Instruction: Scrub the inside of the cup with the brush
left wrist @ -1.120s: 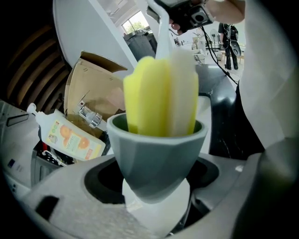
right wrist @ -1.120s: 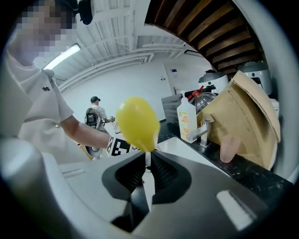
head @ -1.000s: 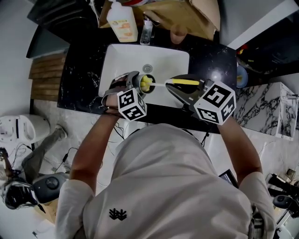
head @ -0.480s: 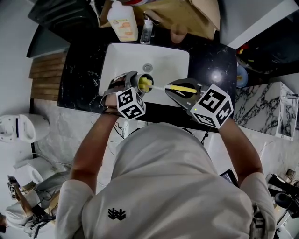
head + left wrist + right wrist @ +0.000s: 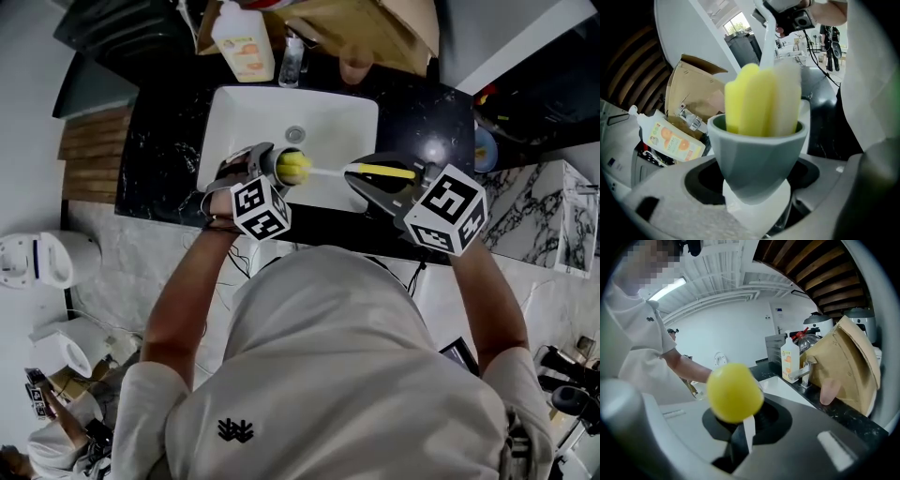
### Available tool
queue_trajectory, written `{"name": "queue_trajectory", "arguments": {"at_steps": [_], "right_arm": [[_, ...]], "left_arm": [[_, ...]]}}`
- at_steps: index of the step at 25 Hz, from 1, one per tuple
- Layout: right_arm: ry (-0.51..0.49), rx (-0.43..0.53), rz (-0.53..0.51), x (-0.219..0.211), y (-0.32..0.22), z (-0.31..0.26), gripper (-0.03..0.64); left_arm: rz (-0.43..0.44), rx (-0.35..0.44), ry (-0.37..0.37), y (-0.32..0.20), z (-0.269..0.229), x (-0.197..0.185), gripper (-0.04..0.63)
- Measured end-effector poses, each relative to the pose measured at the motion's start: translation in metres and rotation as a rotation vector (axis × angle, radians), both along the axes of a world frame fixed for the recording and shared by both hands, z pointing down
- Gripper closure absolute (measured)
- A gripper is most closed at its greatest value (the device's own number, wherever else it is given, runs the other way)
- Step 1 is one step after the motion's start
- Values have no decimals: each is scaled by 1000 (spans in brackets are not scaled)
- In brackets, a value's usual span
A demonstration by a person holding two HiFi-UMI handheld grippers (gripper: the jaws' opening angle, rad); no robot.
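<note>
Scrubbing under way: the brush [image 5: 375, 171] head sits only partly inside the cup [image 5: 757, 154].
The cup is over the sink [image 5: 328, 117], pinched low by the left gripper [image 5: 265, 161] fingers, its mouth facing the brush. The brush lies nearly level, its long axis running from cup to right gripper [image 5: 740, 446], whose fingers clamp the handle. Deeper strokes probably remain.

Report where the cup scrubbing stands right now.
Done: the left gripper has the cup clamped in its jaws over the sink, and the right gripper grips the brush. In hand: the brush's yellow head sits partly inside the cup, much of it above the rim. Left: the inside is hidden, so cleanliness can't be judged; probably more scrubbing, then withdrawing the brush.
</note>
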State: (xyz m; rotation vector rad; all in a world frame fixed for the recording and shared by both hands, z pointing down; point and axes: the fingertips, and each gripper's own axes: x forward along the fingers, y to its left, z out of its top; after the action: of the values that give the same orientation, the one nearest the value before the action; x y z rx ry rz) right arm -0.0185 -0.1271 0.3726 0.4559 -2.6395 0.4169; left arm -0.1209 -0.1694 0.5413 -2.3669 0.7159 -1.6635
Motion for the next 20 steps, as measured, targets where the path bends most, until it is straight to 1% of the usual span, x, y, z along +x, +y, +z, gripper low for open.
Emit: {"name": "queue_trajectory", "arguments": {"at_steps": [6,9,15,20], "right_arm": [[21,3,-29,-30,-14,16,572],[18,-44,-15,-34,-21,28,572],[-22,-145,45,-14,-23,40,572],[-74,-184,88,10,-21,30,571]], "left_arm": [[25,3,26,3,-9,19,225],[17,-12,42,6,-10,22,225],[-11,-35,76,8,-6,17,227],[-24,-65,89,10,1,14,227]]}}
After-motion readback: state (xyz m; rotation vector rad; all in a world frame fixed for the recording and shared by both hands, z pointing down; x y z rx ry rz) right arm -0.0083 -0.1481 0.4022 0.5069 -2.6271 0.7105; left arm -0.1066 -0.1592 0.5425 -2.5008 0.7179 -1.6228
